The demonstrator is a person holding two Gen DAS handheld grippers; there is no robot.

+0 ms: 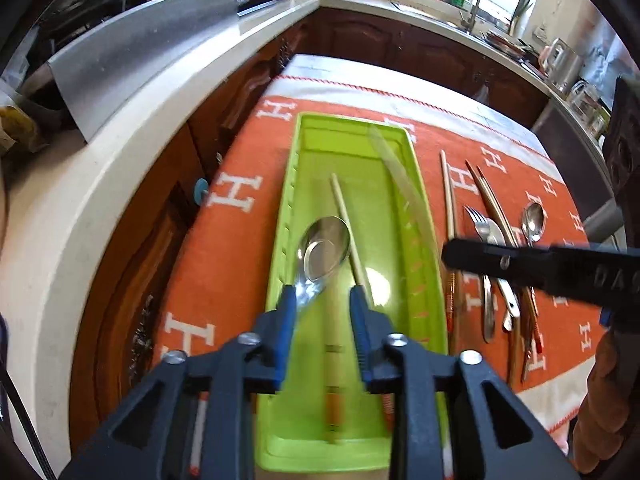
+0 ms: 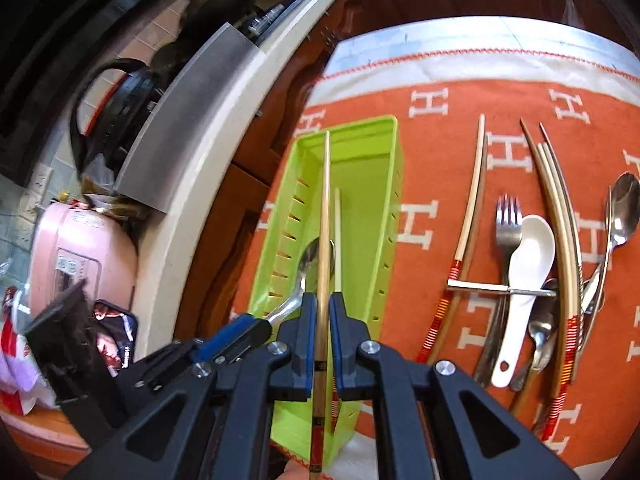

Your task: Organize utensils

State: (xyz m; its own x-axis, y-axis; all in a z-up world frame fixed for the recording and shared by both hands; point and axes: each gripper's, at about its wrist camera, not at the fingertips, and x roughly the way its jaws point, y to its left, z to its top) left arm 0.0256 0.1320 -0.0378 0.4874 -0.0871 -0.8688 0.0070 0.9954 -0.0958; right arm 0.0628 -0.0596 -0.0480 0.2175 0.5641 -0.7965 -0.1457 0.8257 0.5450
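Right gripper (image 2: pixel 320 312): seen at the bottom centre of the right wrist view, its blue-padded black jaws clamped together on a pale bamboo chopstick with red and orange bands (image 2: pixel 325 216), which is held lengthwise over the tray.
Left gripper (image 1: pixel 323 300): at the bottom centre of the left wrist view, its blue-padded jaws set apart; the handle of a shiny steel spoon (image 1: pixel 324 250) is seen against the left pad, but a grip cannot be told.
Tray: a long lime-green plastic utensil tray with slotted side walls (image 1: pixel 286 216) is laid on the cloth, left of centre in both views.
Tray contents: the steel spoon and a second pale chopstick (image 1: pixel 348 232) are seen inside, the chopstick just right of the bowl.
Cloth: an orange woven cloth with white H letters (image 2: pixel 440 152) is spread beneath everything.
Loose utensils: right of the tray, apart from it, further banded chopsticks (image 2: pixel 470 208), a steel fork (image 2: pixel 508 220), a white ceramic soup spoon (image 2: pixel 528 264) and another steel spoon (image 2: pixel 624 208) are laid on the cloth.
Surroundings: a cream countertop (image 1: pixel 120 140) is seen curving along the left.
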